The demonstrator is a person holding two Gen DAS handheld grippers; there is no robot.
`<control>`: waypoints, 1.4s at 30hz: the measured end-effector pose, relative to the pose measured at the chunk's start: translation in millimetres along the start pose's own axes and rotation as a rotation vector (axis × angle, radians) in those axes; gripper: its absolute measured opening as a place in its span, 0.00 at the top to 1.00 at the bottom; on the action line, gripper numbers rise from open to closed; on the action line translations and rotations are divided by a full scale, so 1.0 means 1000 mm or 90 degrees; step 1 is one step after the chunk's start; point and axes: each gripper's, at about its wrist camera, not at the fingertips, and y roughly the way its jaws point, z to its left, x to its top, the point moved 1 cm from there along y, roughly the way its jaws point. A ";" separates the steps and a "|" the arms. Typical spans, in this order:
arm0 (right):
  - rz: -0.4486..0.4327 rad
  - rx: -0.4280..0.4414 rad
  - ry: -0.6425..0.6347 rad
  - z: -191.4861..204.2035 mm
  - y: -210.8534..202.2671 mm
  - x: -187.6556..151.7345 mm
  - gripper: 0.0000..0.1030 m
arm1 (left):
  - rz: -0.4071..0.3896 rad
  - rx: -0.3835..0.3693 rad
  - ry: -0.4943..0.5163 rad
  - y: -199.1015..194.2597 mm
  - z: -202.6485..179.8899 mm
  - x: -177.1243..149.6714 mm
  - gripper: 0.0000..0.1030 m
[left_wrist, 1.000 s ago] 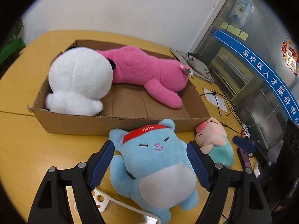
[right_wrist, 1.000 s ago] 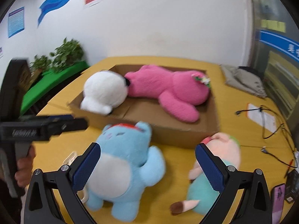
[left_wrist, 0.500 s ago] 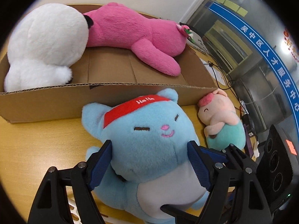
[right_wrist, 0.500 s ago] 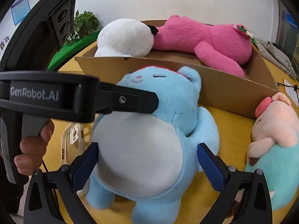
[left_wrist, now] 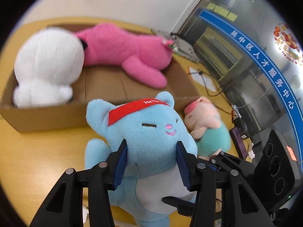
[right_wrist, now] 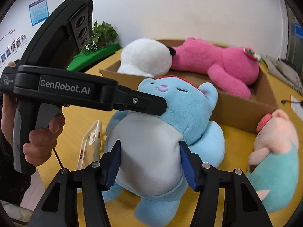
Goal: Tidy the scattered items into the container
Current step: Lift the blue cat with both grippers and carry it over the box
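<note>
Change: both claws have just been closing; blue plush now squeezed, earlier loosely framed.
Cardboard box (left_wrist: pixel 47 117): holds white and pink plushes.
Blue plush (right_wrist: pixel 151 147): tabletop, before box; red "Hello" headband.
Left claw (left_wrist: pixel 151 162): clamps head; "GenRobot.AI".
Right claw (right_wrist: pixel 149 162): clamps white belly.

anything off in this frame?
Nothing damaged. One oddity: a phone case lies on the table beside the blue plush, among the toys. The pig plush sits outside the box.
</note>
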 end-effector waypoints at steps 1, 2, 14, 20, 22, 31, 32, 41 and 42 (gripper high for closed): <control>-0.009 -0.004 -0.002 0.001 -0.004 0.005 0.39 | -0.009 0.001 0.007 -0.005 -0.004 0.004 0.56; -0.018 -0.004 -0.002 0.000 -0.008 0.010 0.39 | -0.016 0.001 0.013 -0.010 -0.007 0.009 0.57; -0.095 -0.012 -0.001 -0.016 -0.029 0.053 0.39 | -0.073 -0.015 0.041 -0.036 -0.022 0.048 0.68; -0.053 0.001 -0.006 -0.029 -0.013 0.045 0.33 | -0.020 -0.006 0.037 -0.014 -0.015 0.031 0.69; -0.015 0.011 -0.002 -0.034 0.001 0.028 0.29 | 0.019 -0.012 0.027 0.004 -0.008 0.012 0.69; 0.036 -0.001 -0.030 -0.031 0.032 0.013 0.02 | 0.004 -0.005 -0.010 0.016 0.017 -0.004 0.35; 0.029 -0.012 -0.031 -0.032 0.032 0.015 0.02 | 0.002 -0.010 -0.001 0.018 0.015 -0.003 0.31; 0.032 -0.027 0.016 -0.041 0.063 0.011 0.03 | 0.046 -0.048 0.043 0.053 0.005 -0.008 0.21; 0.029 -0.028 0.015 -0.040 0.062 0.011 0.07 | 0.053 -0.045 0.048 0.057 0.003 -0.010 0.21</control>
